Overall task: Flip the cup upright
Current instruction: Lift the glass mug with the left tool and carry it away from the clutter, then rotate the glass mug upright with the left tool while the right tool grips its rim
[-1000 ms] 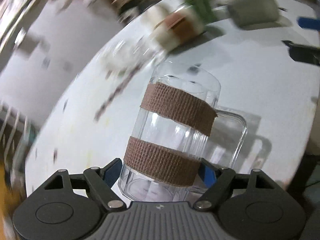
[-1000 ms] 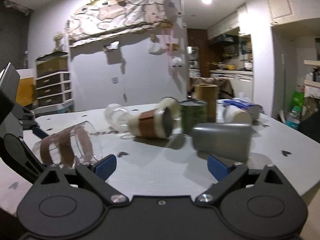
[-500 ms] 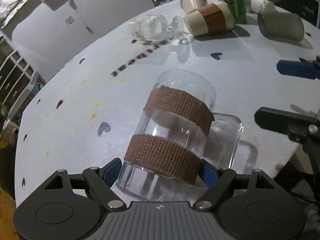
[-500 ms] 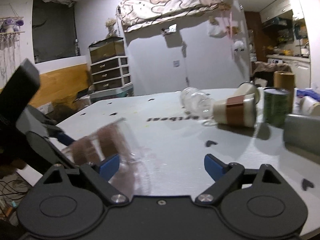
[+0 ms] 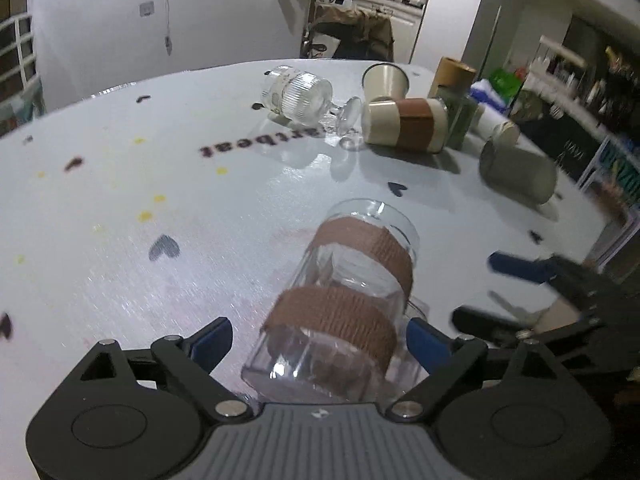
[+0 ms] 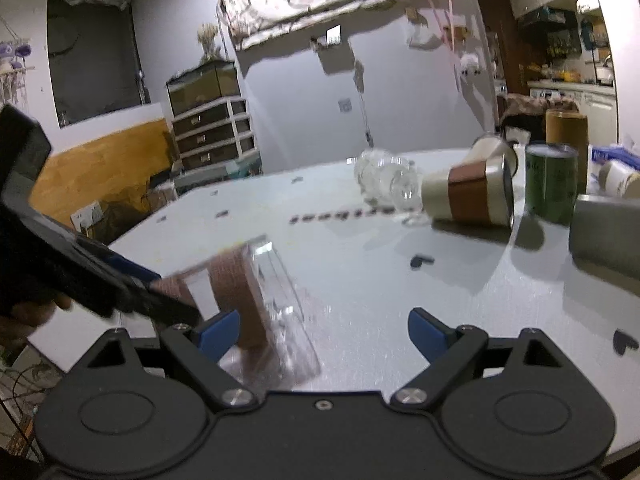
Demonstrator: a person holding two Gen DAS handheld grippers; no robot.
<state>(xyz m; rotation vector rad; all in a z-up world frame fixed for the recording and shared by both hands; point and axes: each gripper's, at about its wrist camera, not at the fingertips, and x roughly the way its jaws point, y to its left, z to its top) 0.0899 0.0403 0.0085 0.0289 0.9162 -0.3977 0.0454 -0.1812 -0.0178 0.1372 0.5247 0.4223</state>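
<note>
- Landmark = glass cup (image 5: pixel 344 300), clear w/ two brown fabric bands, tilted on its side, mouth pointing away from left cam, base nearest it.
- Left gripper (image 5: pixel 316 340): blue fingertips either side of cup's base end; left tip shows a gap from the glass, right tip sits close by the handle side. Looks spread, not clamped; cup rests between the fingers.
- White table (image 5: pixel 120 208) under cup; printed lettering + small hearts beyond cup.
- Far behind cup, L to R: ribbed stem glass (image 5: pixel 300 98) lying down, cream cup (image 5: pixel 386 76), brown-sleeved paper cup (image 5: pixel 404 126) on its side, green can (image 6: pixel 551 182) upright, grey tumbler (image 5: pixel 518 174) on its side.
- Right of cup: right gripper (image 6: pixel 324 334), fingers wide apart, holding nothing; cup's mouth end sits just by its left fingertip in right cam.
</note>
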